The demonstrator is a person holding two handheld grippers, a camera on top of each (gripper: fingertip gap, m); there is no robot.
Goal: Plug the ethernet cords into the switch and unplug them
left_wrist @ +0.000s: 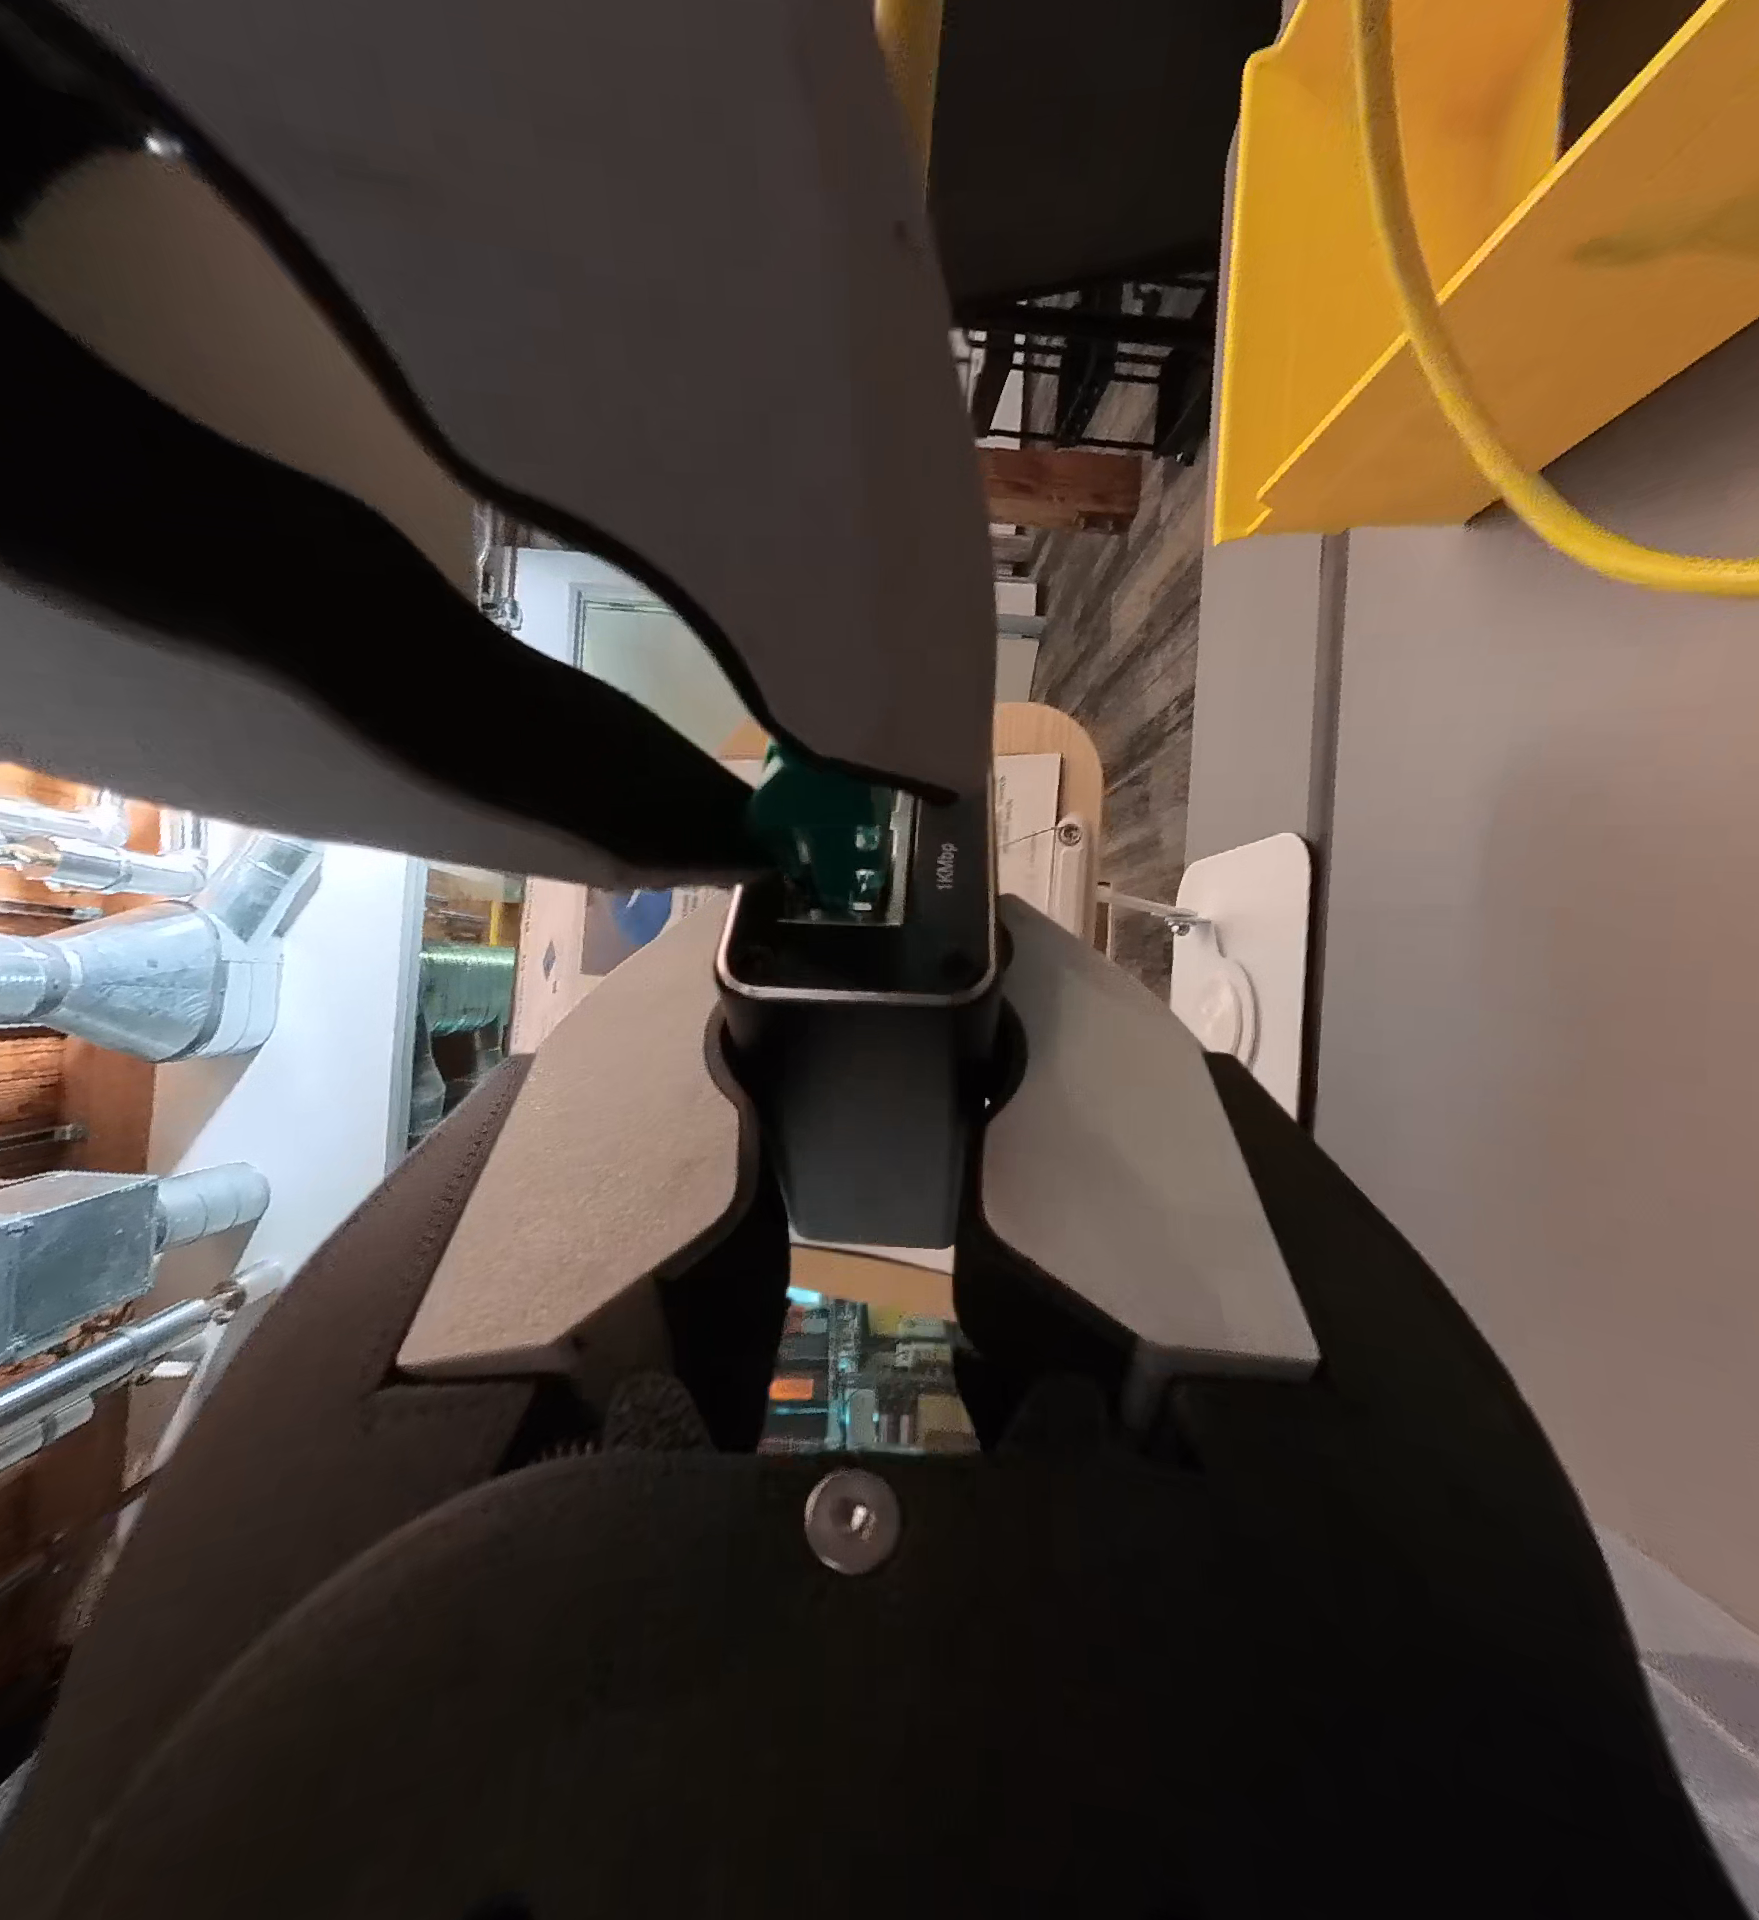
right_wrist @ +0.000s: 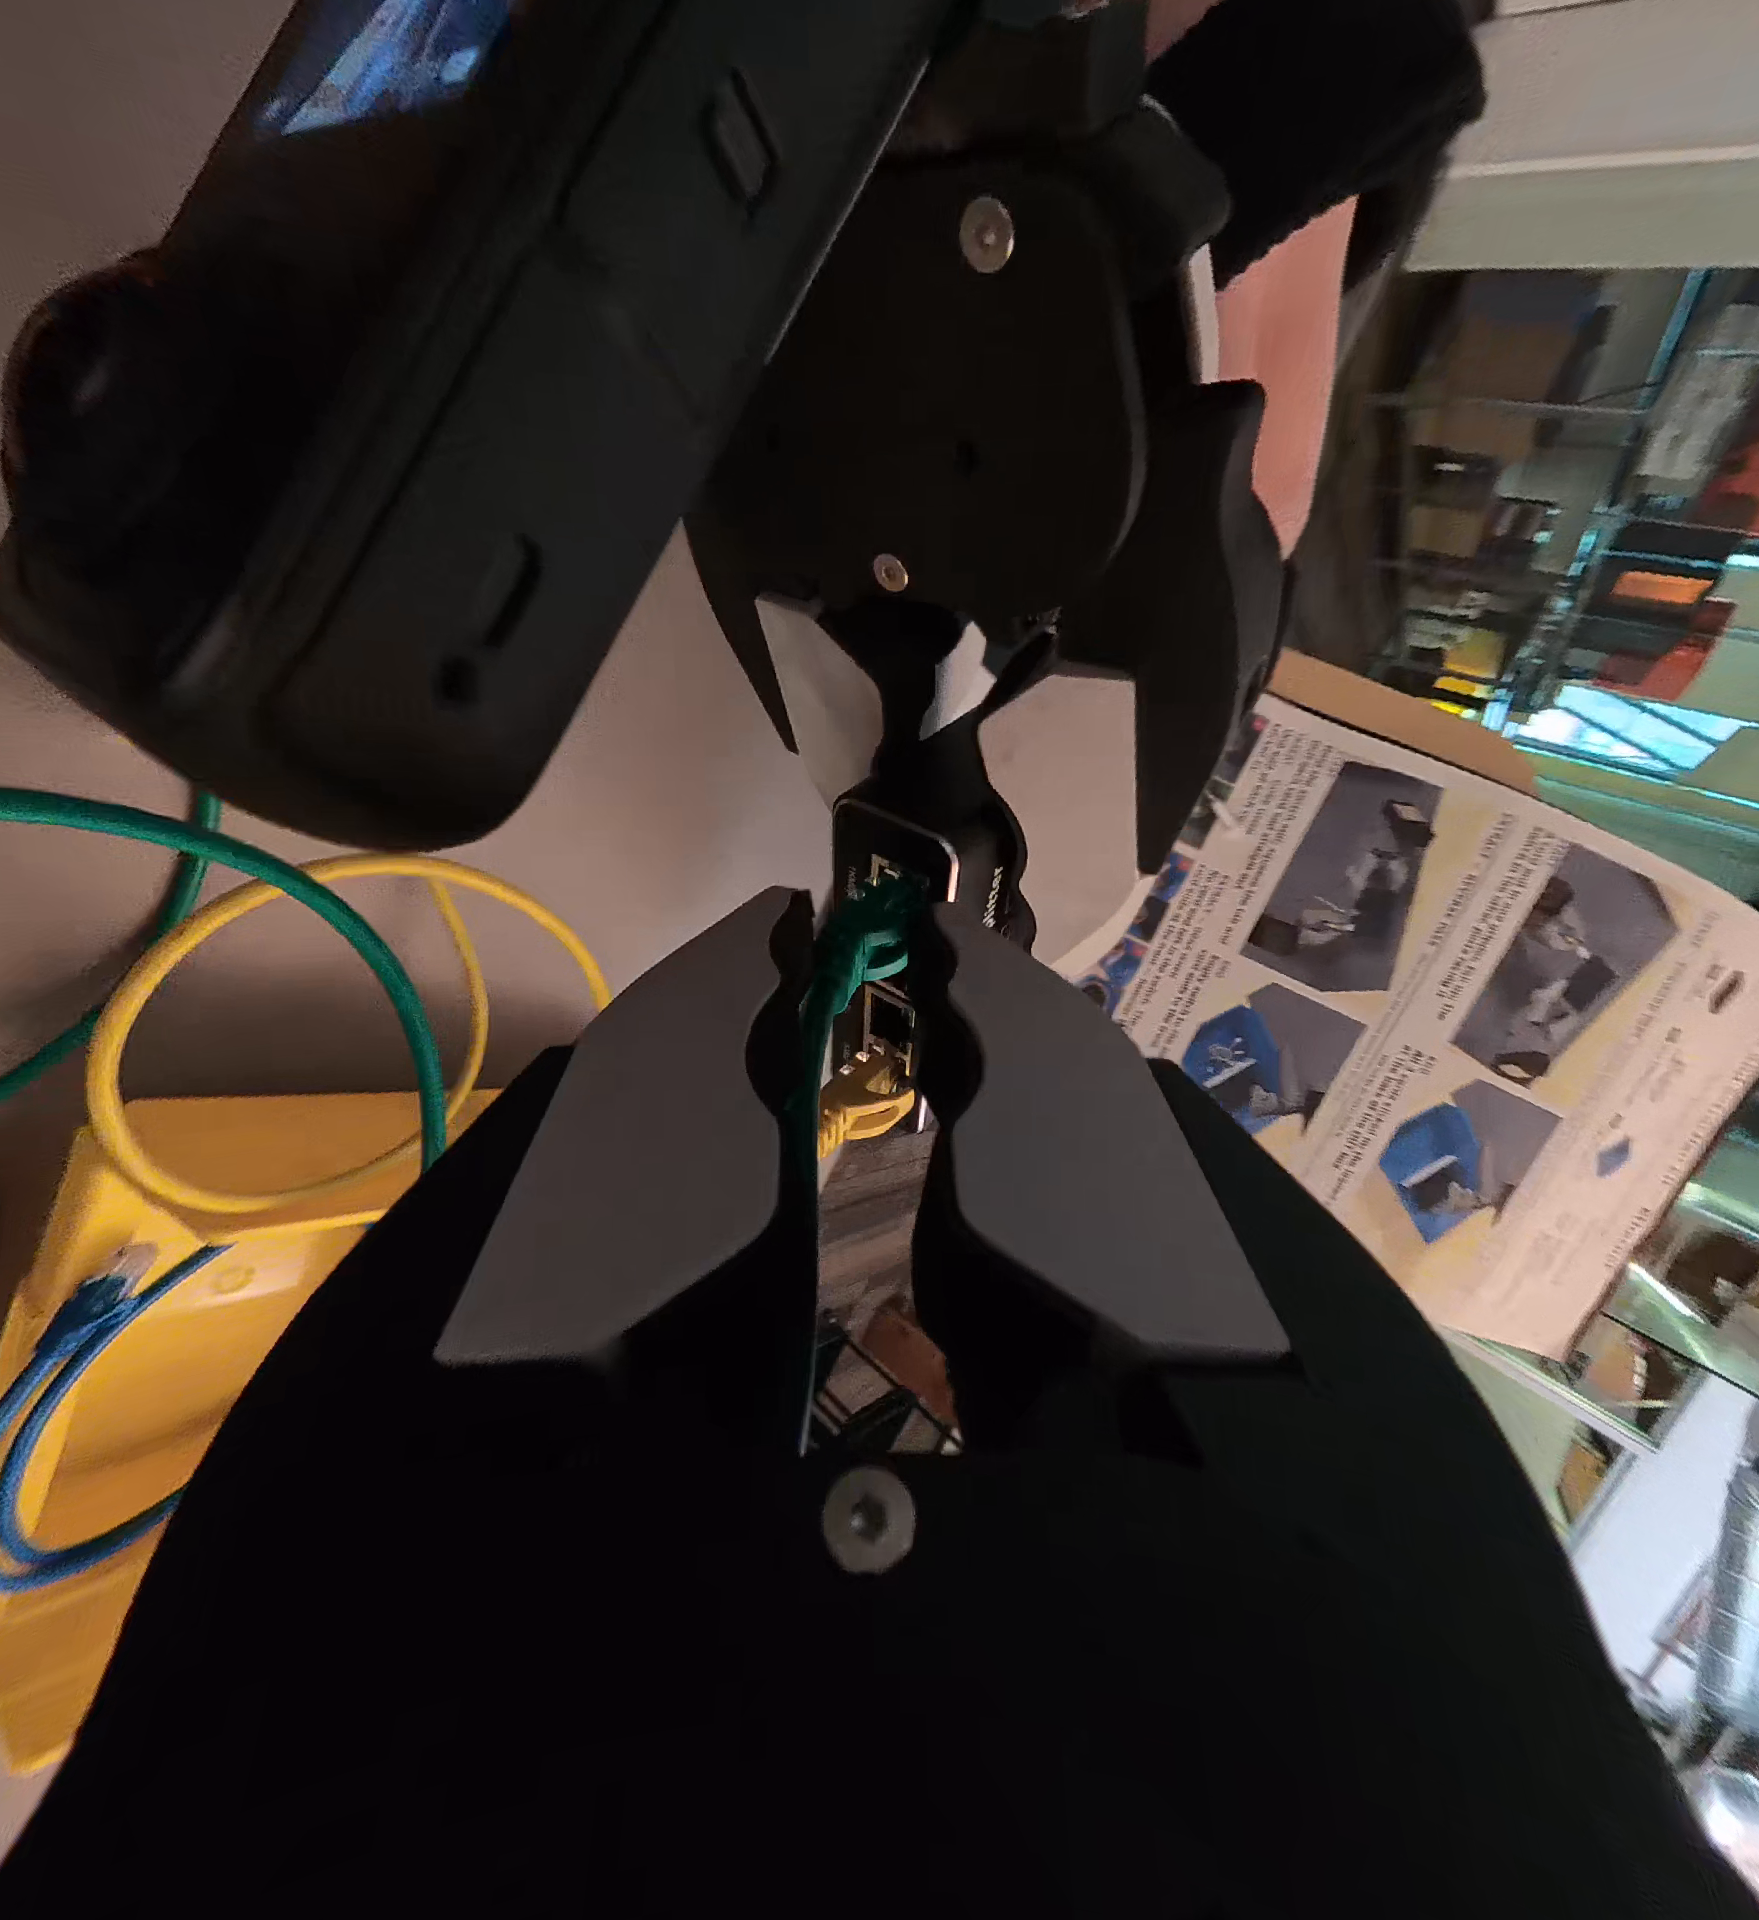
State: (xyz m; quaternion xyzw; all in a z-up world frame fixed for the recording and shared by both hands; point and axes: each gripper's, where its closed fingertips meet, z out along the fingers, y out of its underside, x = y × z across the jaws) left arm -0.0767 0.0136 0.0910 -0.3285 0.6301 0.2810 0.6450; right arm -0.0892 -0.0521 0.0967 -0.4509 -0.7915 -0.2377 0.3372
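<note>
Fingers [left_wrist: 646, 1143] of my left gripper [left_wrist: 859, 1081] are clamping the rigid switch [left_wrist: 854, 1091]; right gripper [right_wrist: 870, 997] is pinching the limp green cord [right_wrist: 833, 997] behind its plug.

wall: grey [left_wrist: 1581, 1039]; floor: wood-look planks [left_wrist: 1114, 644]; ducts: silver, overhead [left_wrist: 127, 987]; table: pale [right_wrist: 75, 416]

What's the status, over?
Left tongs shut on switch. Right tongs shut on green cord at a port. Yellow cord plugged in. Nothing blocking.

Two cords [right_wrist: 859, 997] in switch [right_wrist: 896, 862] (midair)
</note>
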